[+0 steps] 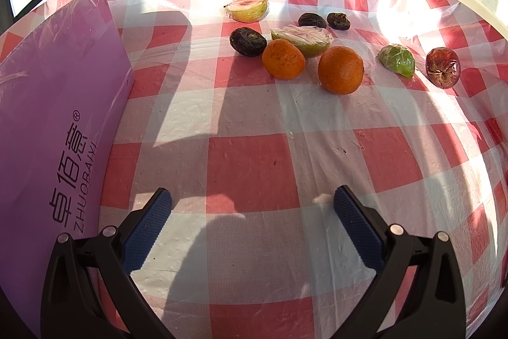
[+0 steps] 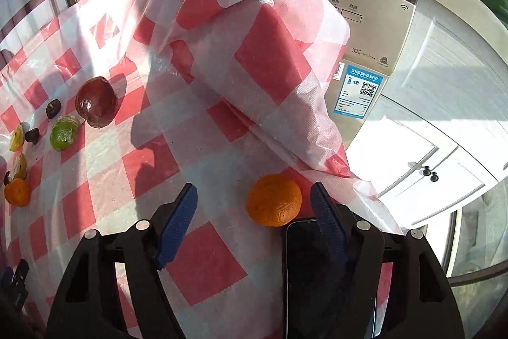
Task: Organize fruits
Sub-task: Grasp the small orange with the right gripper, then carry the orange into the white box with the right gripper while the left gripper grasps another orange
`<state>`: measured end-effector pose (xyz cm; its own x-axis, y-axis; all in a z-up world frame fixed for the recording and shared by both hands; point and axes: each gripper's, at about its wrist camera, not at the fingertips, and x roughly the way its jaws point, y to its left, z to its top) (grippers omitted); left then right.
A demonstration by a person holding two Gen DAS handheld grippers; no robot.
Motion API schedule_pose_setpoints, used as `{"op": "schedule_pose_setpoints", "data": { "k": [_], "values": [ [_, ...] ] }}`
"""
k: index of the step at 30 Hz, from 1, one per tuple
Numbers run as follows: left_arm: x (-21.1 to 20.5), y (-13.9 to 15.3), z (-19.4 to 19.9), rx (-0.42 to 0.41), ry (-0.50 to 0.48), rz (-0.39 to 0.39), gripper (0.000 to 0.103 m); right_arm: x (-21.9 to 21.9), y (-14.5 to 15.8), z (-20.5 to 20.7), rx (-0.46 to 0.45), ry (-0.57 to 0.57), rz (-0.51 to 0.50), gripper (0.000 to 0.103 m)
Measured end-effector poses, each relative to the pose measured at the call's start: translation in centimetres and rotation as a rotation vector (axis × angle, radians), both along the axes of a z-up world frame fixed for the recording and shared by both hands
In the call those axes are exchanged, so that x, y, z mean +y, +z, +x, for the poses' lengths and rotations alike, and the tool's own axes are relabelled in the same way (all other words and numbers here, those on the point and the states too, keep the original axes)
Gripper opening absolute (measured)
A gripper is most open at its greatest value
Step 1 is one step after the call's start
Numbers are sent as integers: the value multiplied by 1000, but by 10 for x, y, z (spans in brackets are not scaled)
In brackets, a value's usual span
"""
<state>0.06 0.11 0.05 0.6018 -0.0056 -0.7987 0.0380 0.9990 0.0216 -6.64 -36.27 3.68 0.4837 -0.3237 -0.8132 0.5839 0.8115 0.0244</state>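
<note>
While both tools hover over the checked tablecloth [image 1: 254, 167], neither holds anything. The right gripper [image 2: 254, 205] is spread wide, its blue ribbed pads [image 2: 177, 227] apart, and a lone orange [image 2: 273, 200] sits on the cloth just ahead of them, closer to the right-hand pad than to the left and touching neither. A dark phone [image 2: 304, 275] lies flat directly under that side of the tool, its top edge right by the fruit, and a loose fold of the cloth rises behind it against a white appliance [image 2: 374, 30].

The left gripper [image 1: 252, 205] is likewise spread, over bare cloth, with a purple box [image 1: 57, 123] along its left side. Well ahead of it lies the main group: two more oranges [image 1: 283, 59], one of them [image 1: 340, 69] a little nearer; a dark wrinkled fruit [image 1: 248, 41] just beside the first; plastic-wrapped cut pieces, one pale green [image 1: 301, 38] behind the oranges, one pinkish [image 1: 247, 9] farther back, one bright green wedge [image 1: 397, 60] to the right; two small dark fruits [image 1: 312, 20] [image 1: 338, 20]; and a wrapped reddish-brown fruit [image 1: 443, 68] at the far right.

The lone orange looks firm, round and fairly light, with a pebbled skin that the ribbed pads should hold well; it would probably roll if nudged off centre. The sensible hold is across its widest middle, pads on opposite sides, squeezing only enough to stop slipping. The wrapped pieces look softer and slicker, likely to bruise or slide under pressure.
</note>
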Motion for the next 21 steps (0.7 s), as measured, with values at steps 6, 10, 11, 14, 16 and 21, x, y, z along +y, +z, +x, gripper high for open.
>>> {"op": "schedule_pose_setpoints", "data": {
  "k": [6,10,11,14,16,21],
  "values": [
    [0,0,0,0,0,0,102,-3,-23,8,76,50,-11,53],
    [0,0,0,0,0,0,102,-1,-30,16,96,79,-37,48],
    [0,0,0,0,0,0,102,0,-28,16,92,79,-48,39],
    [0,0,0,0,0,1,102,2,-21,13,6,123,24,39],
    [0,0,0,0,0,0,102,16,-13,13,-69,187,59,39],
    [0,0,2,1,6,-2,102,67,-15,30,-165,330,120,39]
  ]
}}
